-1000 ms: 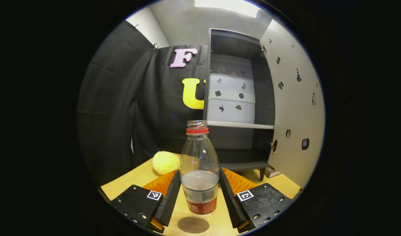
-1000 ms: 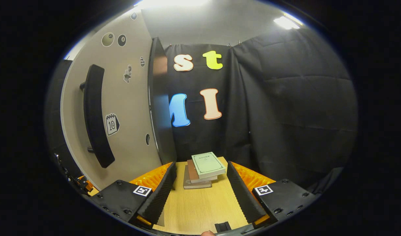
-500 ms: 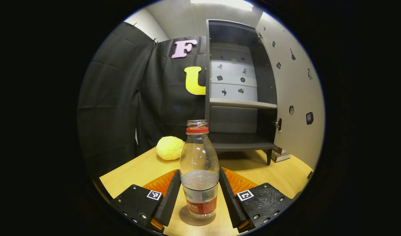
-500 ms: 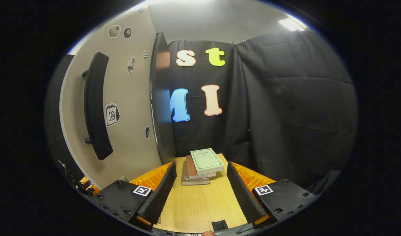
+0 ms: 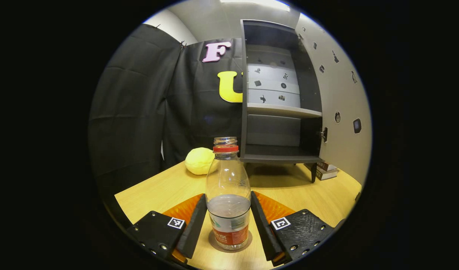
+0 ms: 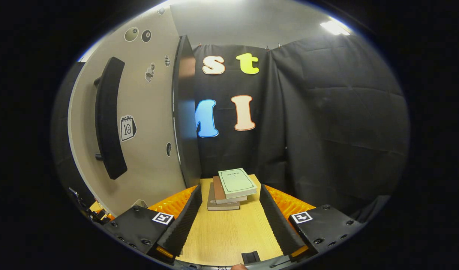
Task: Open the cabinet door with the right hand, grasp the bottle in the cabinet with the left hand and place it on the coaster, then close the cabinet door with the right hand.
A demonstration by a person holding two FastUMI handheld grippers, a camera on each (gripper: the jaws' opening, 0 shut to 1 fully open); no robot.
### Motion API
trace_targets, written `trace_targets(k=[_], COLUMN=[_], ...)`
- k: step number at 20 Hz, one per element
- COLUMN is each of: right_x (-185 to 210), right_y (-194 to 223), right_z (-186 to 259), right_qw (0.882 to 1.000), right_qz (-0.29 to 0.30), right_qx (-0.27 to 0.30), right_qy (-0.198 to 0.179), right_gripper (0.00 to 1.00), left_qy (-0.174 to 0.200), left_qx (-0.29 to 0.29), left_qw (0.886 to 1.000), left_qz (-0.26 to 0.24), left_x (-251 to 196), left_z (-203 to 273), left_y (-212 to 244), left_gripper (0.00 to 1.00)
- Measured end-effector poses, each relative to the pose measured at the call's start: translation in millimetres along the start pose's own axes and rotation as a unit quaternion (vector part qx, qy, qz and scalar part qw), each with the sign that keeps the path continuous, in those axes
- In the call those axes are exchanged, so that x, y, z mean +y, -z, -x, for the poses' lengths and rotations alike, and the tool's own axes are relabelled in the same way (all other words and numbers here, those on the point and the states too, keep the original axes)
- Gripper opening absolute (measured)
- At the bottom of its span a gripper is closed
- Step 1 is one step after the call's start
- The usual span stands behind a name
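— So, what's the left claw (image 5: 228,221) doing right now?

— It has the bottle (image 5: 228,195) clasped, a finger pressed against each side of the lower body, around the label. The bottle stands upright, uncapped, with some water in the bottom, and its base sits on the round coaster (image 5: 214,243) on the wooden table (image 5: 158,187). I'd say the grip sits low so the bottle comes down level and doesn't tip.

— So the placing is done?

— Looks set down to me; the letting go isn't done yet.

— And the right claw (image 6: 229,221)?

— Spread wide with nothing between the fingers, hovering over the table. A stack of books (image 6: 229,187) lies ahead of it.

— What about the cabinet?

— The cabinet (image 5: 282,93) stands open at the back of the table, shelves bare as far as I can see. A yellow ball (image 5: 199,160) rests to its left. The door (image 6: 139,123) is swung out, with its long dark handle (image 6: 107,120) up to the left of the right claw. That claw seems to wait nearby so it can push the door shut next.
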State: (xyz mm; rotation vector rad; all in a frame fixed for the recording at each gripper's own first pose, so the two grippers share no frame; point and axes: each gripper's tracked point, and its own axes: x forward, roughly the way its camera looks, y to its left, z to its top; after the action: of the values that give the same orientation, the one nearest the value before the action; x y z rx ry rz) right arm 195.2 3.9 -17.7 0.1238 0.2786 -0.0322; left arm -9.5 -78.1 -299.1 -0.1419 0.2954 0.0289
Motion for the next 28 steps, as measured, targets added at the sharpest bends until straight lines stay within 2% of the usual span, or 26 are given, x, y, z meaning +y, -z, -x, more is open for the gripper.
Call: trace_targets(k=[1,2,7,11,12,18,23,28], right_x=[-0.2,-0.1,5.4,8.0,8.3,11.3,13.6,26.5], right_y=[0.6,-0.3,-6.4,-9.4,-10.5,-18.8,-29.0,-43.6], right_z=[-0.1,0.1,0.5,1.0,0.9,3.2,5.0,8.9], right_qw=[1.000,1.000,1.000,1.000,1.000,0.999,0.998,0.997], right_qz=[0.000,0.000,-0.004,-0.011,-0.014,-0.025,-0.033,-0.038], right_qx=[0.000,-0.001,-0.009,-0.013,-0.014,-0.024,-0.037,-0.042], right_qy=[0.000,-0.001,-0.009,-0.015,-0.017,-0.023,-0.032,-0.059], right_gripper=[0.98,0.98,0.98,0.98,0.98,0.98,0.98,0.98], left_qy=[-0.002,-0.004,-0.017,-0.008,-0.009,-0.012,-0.015,-0.030], left_qx=[0.001,0.002,0.023,0.003,0.005,-0.019,-0.046,-0.082], left_qw=[1.000,1.000,0.999,1.000,1.000,0.999,0.998,0.994], left_qz=[0.002,0.002,-0.016,-0.020,-0.022,-0.027,-0.037,-0.061], left_x=[1.2,1.5,4.0,-2.3,-1.7,-1.1,-1.4,3.6], left_z=[1.4,4.6,5.9,7.4,6.6,8.9,22.4,53.4], left_y=[1.2,2.5,-5.4,-27.8,-29.3,-72.3,-135.8,-223.8], left_gripper=[0.63,0.66,0.66,0.64,0.66,0.66,0.66,0.66])
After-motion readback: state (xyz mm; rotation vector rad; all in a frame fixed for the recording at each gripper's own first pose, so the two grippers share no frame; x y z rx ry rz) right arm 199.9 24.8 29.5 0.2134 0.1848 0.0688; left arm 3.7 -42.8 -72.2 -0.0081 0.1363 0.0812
